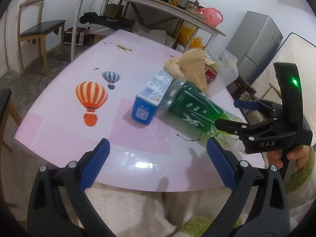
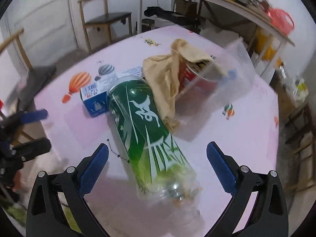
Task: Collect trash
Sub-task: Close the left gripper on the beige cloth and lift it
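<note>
Right gripper [image 2: 157, 165] jaws wide open around the lying green plastic bottle [image 2: 146, 136], not touching | left gripper [image 1: 158, 163] jaws wide open, empty | bottle on pink desk [image 2: 246, 134] touching blue carton [image 2: 94, 102], crumpled tan paper [image 2: 167, 79]

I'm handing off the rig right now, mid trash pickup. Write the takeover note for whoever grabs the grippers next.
Left gripper: open, empty, over the near table edge.
Right gripper: open, holding nothing; the green bottle lies on its side between its fingers, not clamped.
Blue carton lies on the pink table, just behind the bottle.
Clear bin sits tipped at the far right, with crumpled brown paper draped over its rim and red packaging inside.
Done: some trash is in the bin.
Left: bottle and carton, probably the paper too.
</note>
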A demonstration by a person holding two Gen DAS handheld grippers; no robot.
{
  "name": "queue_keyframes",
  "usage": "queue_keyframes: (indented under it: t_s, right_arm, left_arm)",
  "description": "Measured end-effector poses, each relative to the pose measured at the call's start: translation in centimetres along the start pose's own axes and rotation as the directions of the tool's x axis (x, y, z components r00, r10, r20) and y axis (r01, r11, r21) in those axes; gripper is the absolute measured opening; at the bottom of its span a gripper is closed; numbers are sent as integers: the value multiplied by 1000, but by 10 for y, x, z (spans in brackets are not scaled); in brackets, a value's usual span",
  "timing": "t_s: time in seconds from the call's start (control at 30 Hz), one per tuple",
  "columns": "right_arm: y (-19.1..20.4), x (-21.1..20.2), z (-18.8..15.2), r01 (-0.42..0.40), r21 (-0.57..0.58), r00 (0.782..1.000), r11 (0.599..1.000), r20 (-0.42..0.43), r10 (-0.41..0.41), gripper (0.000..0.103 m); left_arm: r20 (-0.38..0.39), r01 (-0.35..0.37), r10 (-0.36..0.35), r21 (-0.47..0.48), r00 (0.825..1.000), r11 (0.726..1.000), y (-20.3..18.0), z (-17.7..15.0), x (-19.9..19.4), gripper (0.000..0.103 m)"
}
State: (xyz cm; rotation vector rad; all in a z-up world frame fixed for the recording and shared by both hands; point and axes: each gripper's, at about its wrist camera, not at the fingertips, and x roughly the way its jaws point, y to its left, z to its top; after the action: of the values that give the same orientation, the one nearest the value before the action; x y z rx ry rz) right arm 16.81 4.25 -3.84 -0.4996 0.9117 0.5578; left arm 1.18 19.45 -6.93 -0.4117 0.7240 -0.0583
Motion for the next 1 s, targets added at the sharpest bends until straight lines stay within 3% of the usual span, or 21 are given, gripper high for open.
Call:
queue_keyframes:
  t_s: [0.17, 0.3, 0.47, 0.63, 0.77, 0.87, 0.97, 1.0]
  right_arm:
    - [-7, -6, 6, -18, 26, 1000, 999, 8, 18, 96]
    - [-26, -14, 6, -81, 116, 995, 990, 67, 74, 97]
    - [-45, -21, 2, -143, 248, 985, 958, 133, 113, 97]
    - [-64, -17, -7, -201, 356, 975, 913, 159, 152, 97]
    - [-75, -11, -14, -233, 402, 969, 886, 173, 176, 97]
    - [-80, -8, -19, -234, 416, 968, 878, 180, 173, 96]
    - [-86, -4, -22, -249, 438, 965, 864, 190, 182, 96]
    - [-89, -3, -23, -256, 446, 963, 858, 195, 186, 96]
  left_arm:
    - [-2, 16, -16, -8, 1000, 1000, 7, -2, 6, 94]
    - [16, 47, -47, -5, 999, 999, 7, 4, 7, 94]
    - [68, 142, -142, 13, 988, 990, 8, 38, 1, 94]
    - [114, 168, -170, 34, 979, 985, 4, 93, 8, 94]
    - [46, 255, -253, -33, 966, 966, 4, 140, 37, 94]
    - [-45, 332, -341, -149, 939, 932, 6, 171, 75, 94]
    - [-132, 355, -386, -208, 913, 911, -1, 191, 116, 94]
    - [-155, 344, -380, -217, 912, 913, -5, 193, 126, 93]
